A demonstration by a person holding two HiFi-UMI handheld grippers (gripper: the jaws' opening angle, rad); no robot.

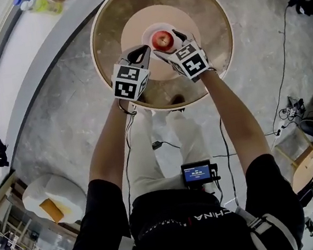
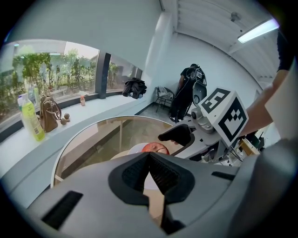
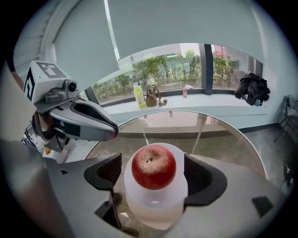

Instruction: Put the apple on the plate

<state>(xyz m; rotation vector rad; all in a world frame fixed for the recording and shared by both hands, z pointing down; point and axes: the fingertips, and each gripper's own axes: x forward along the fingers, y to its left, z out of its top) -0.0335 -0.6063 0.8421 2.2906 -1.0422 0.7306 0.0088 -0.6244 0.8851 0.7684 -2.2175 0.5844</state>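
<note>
A red apple [image 3: 153, 173] sits upright on a small white plate [image 3: 156, 203] at the middle of a round glass table [image 1: 204, 15]. My right gripper [image 3: 153, 179] is open, its two black pads [image 3: 111, 171] standing on either side of the apple with a gap on each side. In the head view the apple [image 1: 161, 39] lies between that right gripper's [image 1: 168, 43] jaws. My left gripper [image 1: 143, 51] hovers just left of the plate, shut with nothing in it. From its own view the left gripper [image 2: 150, 157] points at the apple [image 2: 153, 148] beyond its tips.
The table's glass rim [image 1: 97, 54] rings a tan wooden base [image 1: 131, 32]. A curved window ledge [image 1: 24, 59] carries a yellow-green bottle [image 2: 29, 118] and a brown handbag [image 2: 49, 116]. Cables [image 1: 288, 110] and gear lie on the floor at right. A white seat [image 1: 51, 198] stands lower left.
</note>
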